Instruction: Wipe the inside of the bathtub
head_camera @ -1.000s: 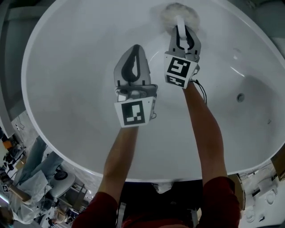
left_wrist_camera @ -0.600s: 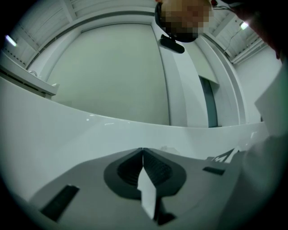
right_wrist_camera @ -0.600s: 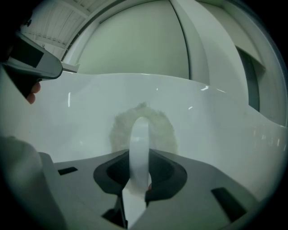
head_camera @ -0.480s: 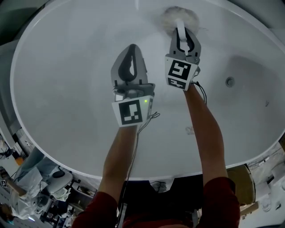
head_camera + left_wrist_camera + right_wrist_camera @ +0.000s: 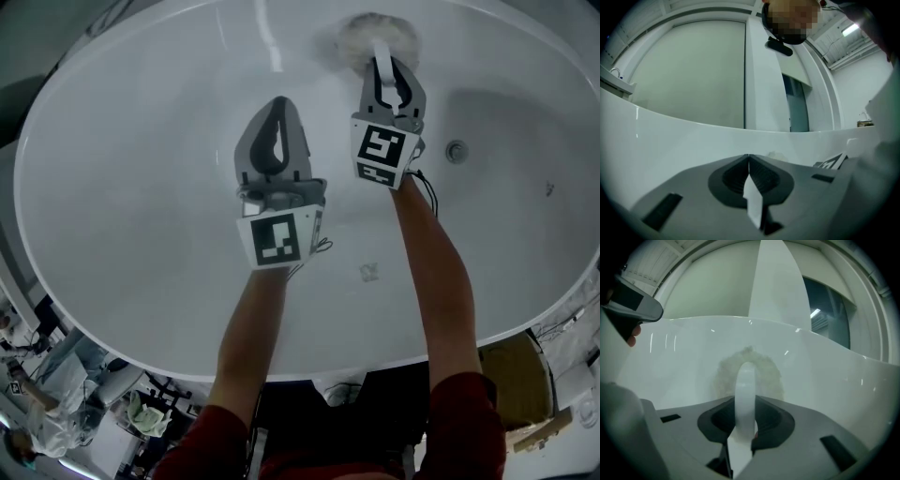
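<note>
While the right gripper (image 5: 382,67) clamps a fluffy scrubber (image 5: 361,34) by its handle against the bathtub (image 5: 141,187) wall, the left gripper (image 5: 279,103) hangs closed, empty.

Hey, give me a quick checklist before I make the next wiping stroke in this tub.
1. Right gripper grip: ok, jaws shut on the white handle.
2. Fluffy pad on the bathtub wall: ok, it looks pressed against it.
3. Left gripper clear: ok, jaws shut, empty, apart from the pad.
4. Tub floor free of debris: not ok, a small scrap lies there.
5. Surface wet or soapy: cannot tell.
</note>
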